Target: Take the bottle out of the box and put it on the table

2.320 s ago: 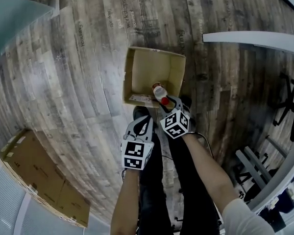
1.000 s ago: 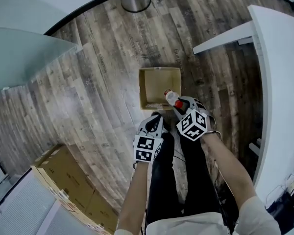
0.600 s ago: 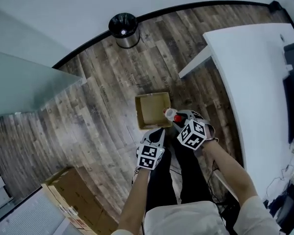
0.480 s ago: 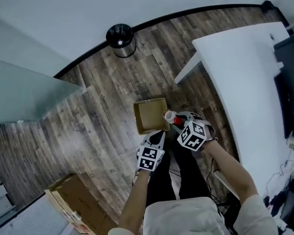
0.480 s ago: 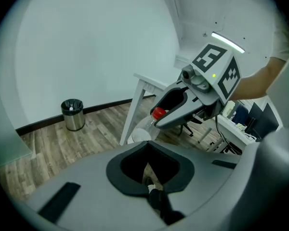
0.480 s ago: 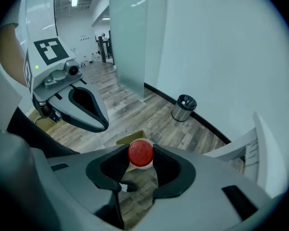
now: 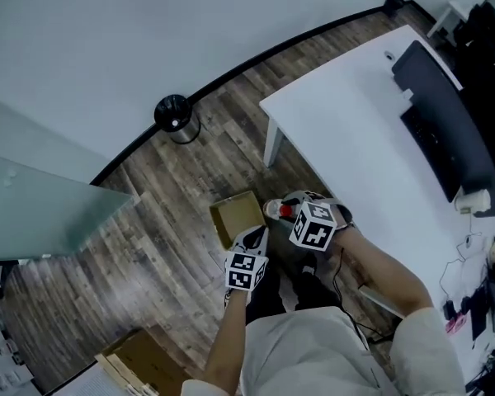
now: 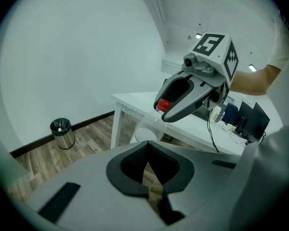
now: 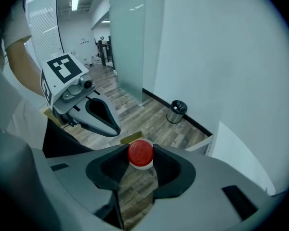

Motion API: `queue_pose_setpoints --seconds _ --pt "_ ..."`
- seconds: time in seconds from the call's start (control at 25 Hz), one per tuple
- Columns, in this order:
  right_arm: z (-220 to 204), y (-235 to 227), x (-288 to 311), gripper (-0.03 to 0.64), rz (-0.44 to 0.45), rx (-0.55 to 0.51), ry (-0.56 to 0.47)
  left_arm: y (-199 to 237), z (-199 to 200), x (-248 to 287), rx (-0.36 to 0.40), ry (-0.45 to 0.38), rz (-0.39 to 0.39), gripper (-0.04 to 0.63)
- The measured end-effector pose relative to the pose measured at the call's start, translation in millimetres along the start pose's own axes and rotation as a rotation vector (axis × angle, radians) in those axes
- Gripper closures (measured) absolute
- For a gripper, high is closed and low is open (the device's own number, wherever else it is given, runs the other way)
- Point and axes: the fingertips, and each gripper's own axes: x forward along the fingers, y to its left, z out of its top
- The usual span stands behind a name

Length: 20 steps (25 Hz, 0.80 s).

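The wood-plank floor (image 7: 148, 221) now lies far below, where a couple of seconds ago it filled the head view from close up: the person has straightened, and both grippers have risen with them. The white table (image 7: 346, 130), earlier only an edge at the right, now spreads across the upper right, with a dark monitor (image 7: 437, 110) on its far side. The cardboard box (image 7: 238, 217) sits small on the floor, open and seemingly empty, just left of the table's near leg. A round waste bin (image 7: 175, 115) stands by the wall, well apart from it. The right gripper (image 7: 293, 210) is clamped on the clear bottle (image 7: 272, 209), its jaws pressing either side below the red cap (image 9: 141, 153), which pokes out past them. The bottle, at the box rim earlier, is now carried in the air, in this view between the box and the table edge. The left gripper (image 7: 256, 238) hangs beside it, jaws together with nothing in them. Removal looks done; what remains, I judge, is swinging right and setting the bottle down on the bare tabletop.
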Motion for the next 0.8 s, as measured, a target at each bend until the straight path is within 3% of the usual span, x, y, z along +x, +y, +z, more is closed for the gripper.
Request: queue_pose_setpoints --seconds 0.16,0.4,0.6,0.8 --pt "-8.0 4.6 -49.3 0.437 0.005 -0.075 0.004 -38.9 45.9 0.4 0.060 -0.053 -0.010 0.581" --pt "-30.4 -0.4 -125.7 0.437 0.026 -0.105 -0.007 -100.6 88.2 19.2 0.152 -0.082 -0.011 0.581" --pt "-59.6 -11.5 -182.7 0.436 -0.050 -0.172 -0.012 -150.7 113.3 35.4 0.178 -0.123 -0.014 0.581" --pt "-94.8 -29.4 -227.8 0.436 -0.066 -0.121 -0.022 -193.2 127.0 56.7 0.211 -0.135 -0.021 0.581"
